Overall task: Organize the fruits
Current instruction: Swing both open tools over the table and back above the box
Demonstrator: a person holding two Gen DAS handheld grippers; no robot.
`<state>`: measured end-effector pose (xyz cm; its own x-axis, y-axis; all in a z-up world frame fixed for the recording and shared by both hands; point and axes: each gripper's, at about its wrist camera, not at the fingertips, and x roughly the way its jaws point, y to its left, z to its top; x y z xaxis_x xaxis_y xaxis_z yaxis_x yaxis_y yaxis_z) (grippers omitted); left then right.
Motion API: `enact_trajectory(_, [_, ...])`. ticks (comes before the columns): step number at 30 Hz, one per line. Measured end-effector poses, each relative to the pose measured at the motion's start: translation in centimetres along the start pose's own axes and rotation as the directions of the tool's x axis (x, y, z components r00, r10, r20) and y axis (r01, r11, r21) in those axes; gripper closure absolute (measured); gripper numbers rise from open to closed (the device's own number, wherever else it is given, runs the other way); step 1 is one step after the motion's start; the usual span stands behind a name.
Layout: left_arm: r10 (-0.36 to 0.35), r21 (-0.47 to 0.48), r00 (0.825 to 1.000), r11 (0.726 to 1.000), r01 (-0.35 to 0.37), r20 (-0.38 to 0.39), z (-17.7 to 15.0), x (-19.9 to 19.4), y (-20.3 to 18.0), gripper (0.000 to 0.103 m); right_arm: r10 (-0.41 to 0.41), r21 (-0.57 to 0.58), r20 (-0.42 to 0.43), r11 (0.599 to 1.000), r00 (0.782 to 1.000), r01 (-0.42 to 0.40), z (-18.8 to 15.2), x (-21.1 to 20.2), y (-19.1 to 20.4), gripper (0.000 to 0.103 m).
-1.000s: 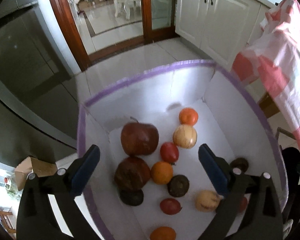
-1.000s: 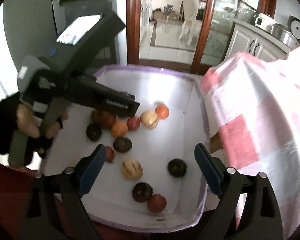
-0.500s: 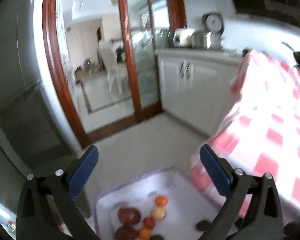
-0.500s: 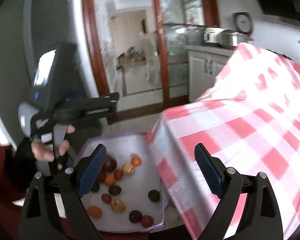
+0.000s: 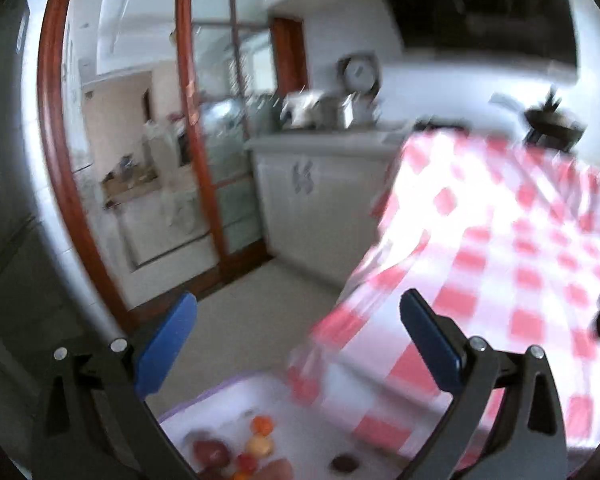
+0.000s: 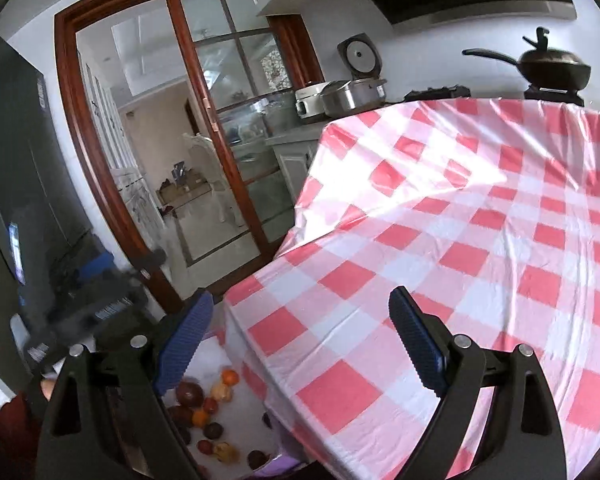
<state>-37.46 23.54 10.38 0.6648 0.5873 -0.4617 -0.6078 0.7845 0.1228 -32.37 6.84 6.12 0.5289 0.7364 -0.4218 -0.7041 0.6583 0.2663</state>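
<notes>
L wrist view, blurred: left gripper [image 5: 298, 336] has its blue-padded fingers [image 5: 166, 344] spread wide, nothing between them. Behind the gap: pale floor and the hanging edge of a red/white check tablecloth [image 5: 500, 264] that covers the table, which fills the right half of view. At bottom edge, below & between the fingers, a white bin [image 5: 220, 404] w/ purple rim sits on the floor just beside the cloth's drop; fruits [image 5: 256, 440] lie inside — one orange, one yellowish, a dark red bigger one, a small red, a dark one off to the right; exact kinds not readable thru blur. Background: wood-framed glass door [image 5: 196, 152], white cabinets, appliances on the far counter. R wrist view, sharp: right gripper [image 6: 300, 336] also wide open, ribbed blue fingers [image 6: 416, 340] holding nothing; right finger over the tablecloth [image 6: 460, 240], left finger over the bin's near corner. Bin [image 6: 212, 350] shows at lower left, tucked against the table's side, partly hidden by the cloth edge & gripper frame. Fruits [image 6: 204, 408] scattered on its white bottom: dark red large one, oranges, small reds, several dark brown, a yellowish one. Left gripper body [image 6: 88, 304] seen blurred at far left, above the bin, fingers not resolvable here. Wok [image 6: 548, 66] and rice cookers [image 6: 340, 96] beyond the table.
</notes>
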Motion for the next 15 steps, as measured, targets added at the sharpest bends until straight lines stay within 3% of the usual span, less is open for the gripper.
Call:
enact_trajectory(2, [0.043, 0.013, 0.991, 0.999, -0.042, -0.124, -1.4, 1.2, 1.3, 0.001, 0.021, -0.049, -0.020, 0.999, 1.000, -0.022, -0.2, 0.4, 1.8, 0.016])
enact_trajectory(4, [0.037, -0.027, 0.970, 0.999, -0.045, -0.242, -3.3, 2.2, 3.8, 0.001, 0.061, -0.122, -0.080, 0.990, 0.995, -0.071, -0.9, 1.1, 4.4, 0.016])
enact_trajectory(7, [0.060, -0.089, 0.925, 0.991, -0.100, -0.374, -6.4, 3.4, 7.9, 0.001, 0.118, -0.251, -0.232, 0.952, 0.966, -0.176, -3.1, 3.9, 9.1, 0.016])
enact_trajectory(11, [0.063, -0.122, 0.881, 0.983, -0.135, -0.468, -9.8, 4.5, 11.6, 0.001, 0.064, -0.326, -0.472, 0.914, 0.879, -0.241, -7.0, 9.7, 14.2, 0.016])
enact_trajectory(13, [0.058, -0.123, 0.867, 0.983, -0.136, -0.495, -11.1, 5.0, 12.4, 0.001, 0.014, -0.344, -0.553, 0.906, 0.833, -0.244, -9.1, 12.7, 16.0, 0.016])
enact_trajectory(15, [0.045, -0.131, 0.855, 0.983, -0.131, -0.517, -12.1, 5.6, 12.8, 0.001, -0.023, -0.364, -0.593, 0.899, 0.805, -0.243, -10.6, 14.7, 17.1, 0.016])
